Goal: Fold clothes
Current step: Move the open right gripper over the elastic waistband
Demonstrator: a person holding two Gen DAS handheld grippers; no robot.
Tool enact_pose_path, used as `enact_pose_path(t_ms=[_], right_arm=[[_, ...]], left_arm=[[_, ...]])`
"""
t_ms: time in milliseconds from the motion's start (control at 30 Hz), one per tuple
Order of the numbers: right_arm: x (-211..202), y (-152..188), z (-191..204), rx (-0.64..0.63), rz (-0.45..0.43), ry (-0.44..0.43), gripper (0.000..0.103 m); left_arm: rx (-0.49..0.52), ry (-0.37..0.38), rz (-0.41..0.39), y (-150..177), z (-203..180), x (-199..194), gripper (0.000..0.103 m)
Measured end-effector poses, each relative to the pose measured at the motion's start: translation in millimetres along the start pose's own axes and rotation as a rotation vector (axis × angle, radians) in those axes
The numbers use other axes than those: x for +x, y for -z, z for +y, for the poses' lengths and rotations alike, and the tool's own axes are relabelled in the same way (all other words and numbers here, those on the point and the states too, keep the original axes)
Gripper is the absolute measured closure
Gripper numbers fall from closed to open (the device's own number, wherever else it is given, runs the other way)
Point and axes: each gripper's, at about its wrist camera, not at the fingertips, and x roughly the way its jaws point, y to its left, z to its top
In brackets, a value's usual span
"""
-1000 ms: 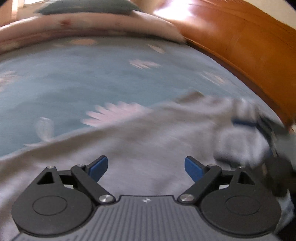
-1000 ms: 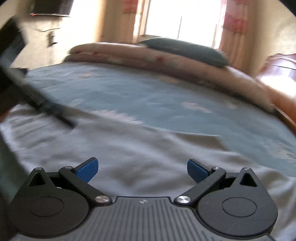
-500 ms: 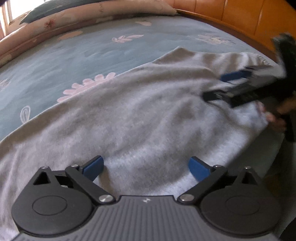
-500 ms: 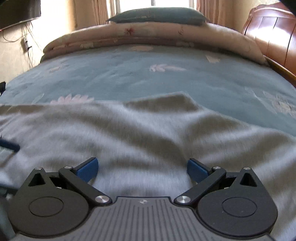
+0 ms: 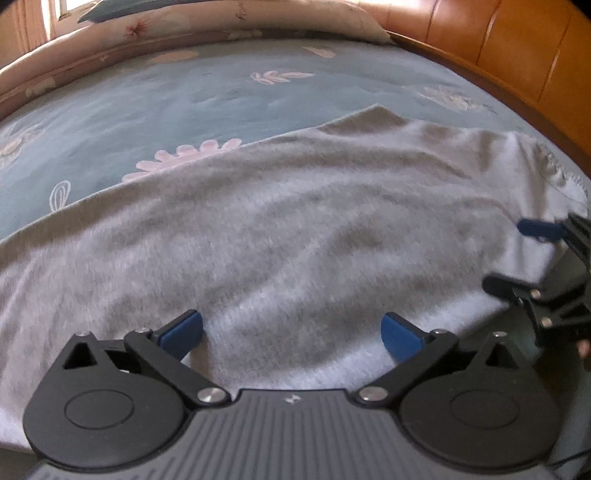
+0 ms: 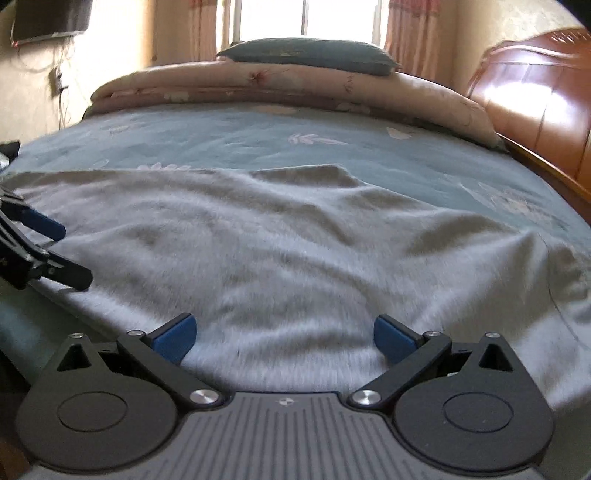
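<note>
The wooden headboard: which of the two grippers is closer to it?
Right. The right gripper hangs over the grey garment's end nearest the headboard; the left gripper sits farther along, away from it.

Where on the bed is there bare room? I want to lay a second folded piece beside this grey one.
Free: the blue sheet between the grey garment and the rolled pink quilt, across to the wooden headboard. Crowded: the near edge, where garment and both open grippers sit.

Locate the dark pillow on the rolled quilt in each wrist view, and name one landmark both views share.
Left wrist: the dark pillow is only a sliver at the top left edge.
Right wrist: top centre, below the window.
Shared landmark: the grey garment spread on the bed.
</note>
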Motion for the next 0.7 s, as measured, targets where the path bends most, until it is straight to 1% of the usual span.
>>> enact_pose_path(t_ms=[67, 133, 167, 233, 300, 367, 400, 467, 533, 600, 667, 700], right_arm=[[-5, 2, -3, -0.009, 0.003, -0.009, 0.0], [-10, -3, -9, 0.022, -0.001, -0.01, 0.0], [-17, -5, -17, 0.061, -0.036, -0.009, 0.0], [-28, -12, -35, 0.13, -0.111, 0.054, 0.0], [-29, -19, -57, 0.183, -0.129, 0.138, 0.0], [-21, -20, -82, 0.253, -0.094, 0.192, 0.0], [-16, -16, -93, 0.297, -0.061, 0.209, 0.0], [-8, -4, -111, 0.398, 0.008, 0.215, 0.0], [-17, 5, -111, 0.381, -0.042, 0.195, 0.0], [-21, 7, -108, 0.353, -0.041, 0.195, 0.0], [-24, 3, -110, 0.37, -0.051, 0.2, 0.0], [-26, -2, -112, 0.377, -0.076, 0.197, 0.0]], left_arm=[[-0.012, -0.005, 0.002, -2, 0, 3, 0.001], [-0.018, -0.012, 0.01, -4, 0, 5, 0.001], [-0.02, -0.015, 0.015, -5, 0, 5, 0.001], [-0.025, -0.019, 0.017, -5, -1, 5, 0.001], [-0.032, -0.022, 0.017, -5, -1, 5, 0.001], [-0.035, -0.022, 0.018, -5, -1, 5, 0.001], [-0.037, -0.021, 0.019, -5, -1, 5, 0.001], [-0.049, -0.012, 0.021, -5, 1, 4, 0.001], [-0.07, 0.008, 0.02, -6, 6, 3, 0.001], [-0.102, 0.03, 0.016, -7, 11, 2, 0.001], [-0.132, 0.042, 0.011, -7, 14, 1, 0.001], [-0.141, 0.042, 0.012, -8, 15, 1, 0.001]])
